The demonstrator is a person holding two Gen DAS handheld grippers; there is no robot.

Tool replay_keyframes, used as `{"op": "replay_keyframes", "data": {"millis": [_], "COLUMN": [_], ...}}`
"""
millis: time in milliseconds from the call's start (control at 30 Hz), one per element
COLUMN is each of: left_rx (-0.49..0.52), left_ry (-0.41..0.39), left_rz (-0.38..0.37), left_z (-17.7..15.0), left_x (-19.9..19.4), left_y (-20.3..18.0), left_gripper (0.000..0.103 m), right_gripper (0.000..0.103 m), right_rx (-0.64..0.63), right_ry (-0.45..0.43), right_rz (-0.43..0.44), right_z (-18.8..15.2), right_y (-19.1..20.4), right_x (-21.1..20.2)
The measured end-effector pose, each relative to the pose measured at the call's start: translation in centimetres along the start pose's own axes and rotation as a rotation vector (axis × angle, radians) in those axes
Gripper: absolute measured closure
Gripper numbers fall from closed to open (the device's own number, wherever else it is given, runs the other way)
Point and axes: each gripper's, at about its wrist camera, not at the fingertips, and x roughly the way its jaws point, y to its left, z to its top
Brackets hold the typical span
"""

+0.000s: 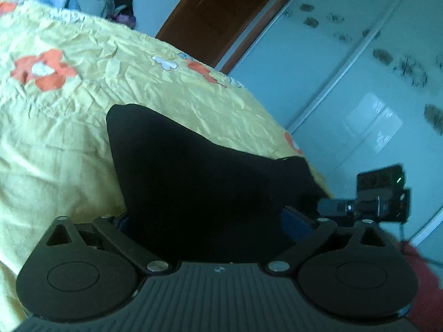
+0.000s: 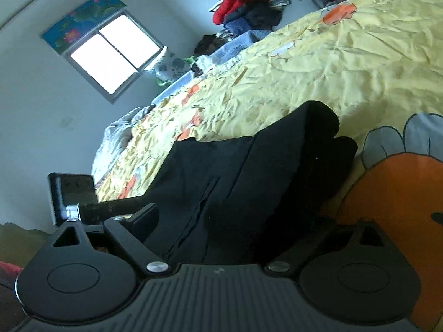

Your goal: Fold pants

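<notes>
Looking at soft black pants (image 1: 193, 182) bunched in a rumpled heap on my crinkly yellow flowered bedspread (image 1: 69, 127). Fabric sits between the spread jaws of both my left gripper (image 1: 205, 221) and right gripper (image 2: 238, 221); can't tell if either's actually pinching.

Bed surface: the yellow bedspread (image 1: 69, 127) lies bare and open beyond and left of the black pants (image 1: 193, 182).
Near edge: the pants (image 2: 249, 188) fill the space directly ahead of both grippers.
Far end: a clothes pile (image 2: 249, 2) crowds the bed's head.
Right side: wardrobe doors (image 1: 346, 69) close off the room past the bed's edge.
Between hands: the other gripper (image 1: 379, 196) sits just beside the pants.
</notes>
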Motion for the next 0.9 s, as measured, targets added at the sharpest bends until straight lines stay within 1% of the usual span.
{"op": "replay_keyframes", "data": {"millis": [33, 67, 100, 133, 200, 267, 367, 467, 600, 667, 767, 833, 900], "left_rx": [0.022, 0.038, 0.039, 0.016, -0.044, -0.035, 0.001, 0.017, 0.034, 0.048, 0.090, 0.090, 0.061], "left_ry": [-0.001, 0.005, 0.006, 0.004, -0.014, -0.038, -0.079, -0.135, -0.215, -0.240, -0.263, -0.262, -0.233], "left_rz": [0.025, 0.058, 0.084, 0.078, 0.053, 0.055, 0.059, 0.064, 0.118, 0.156, 0.239, 0.290, 0.334], "left_z": [-0.1, -0.1, -0.1, -0.1, 0.1, 0.0, 0.2, 0.9, 3.1, 4.1, 5.6, 6.3, 6.8], "left_x": [-0.1, -0.1, -0.3, -0.6, -1.2, -1.9, -3.4, -5.4, -8.3, -9.8, -11.3, -11.4, -10.8], "left_y": [-0.2, -0.2, 0.0, 0.6, 1.7, 1.6, 1.0, 0.8, 1.7, 2.4, 3.5, 4.8, 6.5], "left_gripper": [0.037, 0.049, 0.068, 0.077, 0.086, 0.088, 0.088, 0.088, 0.089, 0.089, 0.088, 0.088, 0.087], "right_gripper": [0.033, 0.055, 0.063, 0.065, 0.068, 0.071, 0.072, 0.072, 0.072, 0.072, 0.072, 0.072, 0.070], "right_rx": [0.003, 0.014, 0.025, 0.037, 0.044, 0.029, 0.010, -0.017, -0.055, -0.065, -0.038, -0.035, -0.055], "right_ry": [-0.002, -0.002, -0.004, -0.010, -0.026, -0.043, -0.085, -0.115, -0.128, -0.129, -0.136, -0.123, -0.086], "right_rz": [-0.032, -0.069, -0.095, -0.099, -0.116, -0.129, -0.102, -0.049, 0.018, 0.049, 0.084, 0.058, -0.015], "right_z": [0.0, -0.1, -0.2, -0.4, -0.7, -0.7, 0.0, 1.1, 2.8, 3.9, 5.2, 5.8, 6.0], "right_y": [0.1, 0.1, 0.0, -0.1, 0.4, 1.5, 3.5, 5.8, 8.5, 9.3, 9.5, 9.4, 9.4], "right_x": [0.0, -0.2, -0.4, -0.5, -0.6, -0.7, -0.8, -0.4, 2.0, 3.7, 6.5, 8.8, 11.2]}}
